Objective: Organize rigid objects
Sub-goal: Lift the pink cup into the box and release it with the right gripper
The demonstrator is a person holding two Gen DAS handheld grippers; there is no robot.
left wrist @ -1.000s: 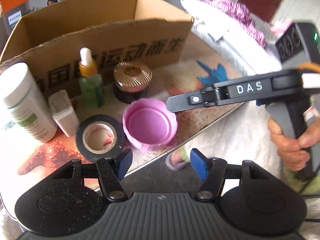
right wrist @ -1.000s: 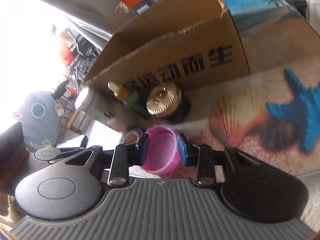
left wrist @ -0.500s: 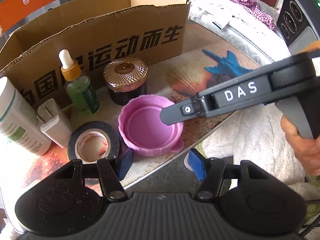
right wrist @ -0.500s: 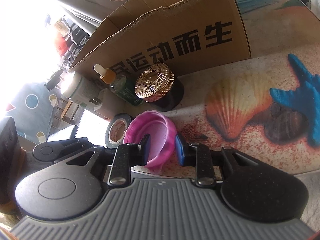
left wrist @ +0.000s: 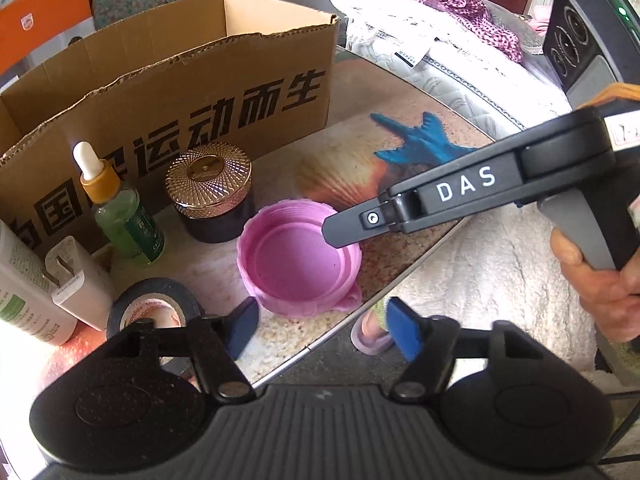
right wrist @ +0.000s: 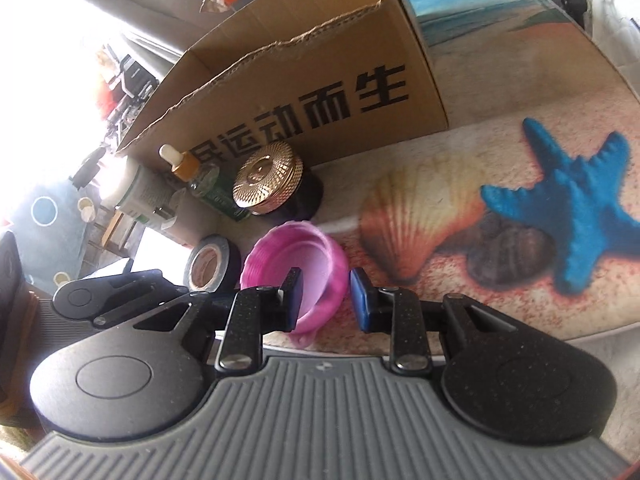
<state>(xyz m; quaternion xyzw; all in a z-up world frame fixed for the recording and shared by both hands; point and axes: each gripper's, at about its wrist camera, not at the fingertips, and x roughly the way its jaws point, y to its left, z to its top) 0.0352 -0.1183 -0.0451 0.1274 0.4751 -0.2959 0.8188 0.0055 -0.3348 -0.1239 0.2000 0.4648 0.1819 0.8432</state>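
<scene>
Beach-print tabletop [left wrist: 400,248], cardboard box [left wrist: 200,92] at the back. Left gripper [left wrist: 320,326]: jaws just widened, nothing between them, held short of the pink lid [left wrist: 298,262]. Right gripper [right wrist: 324,294], nearer, is narrowed astride the lid's near wall; pad contact cannot be told.

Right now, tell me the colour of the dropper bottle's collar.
Amber-orange, under a white bulb; the dropper bottle shows best in the left wrist view.
</scene>
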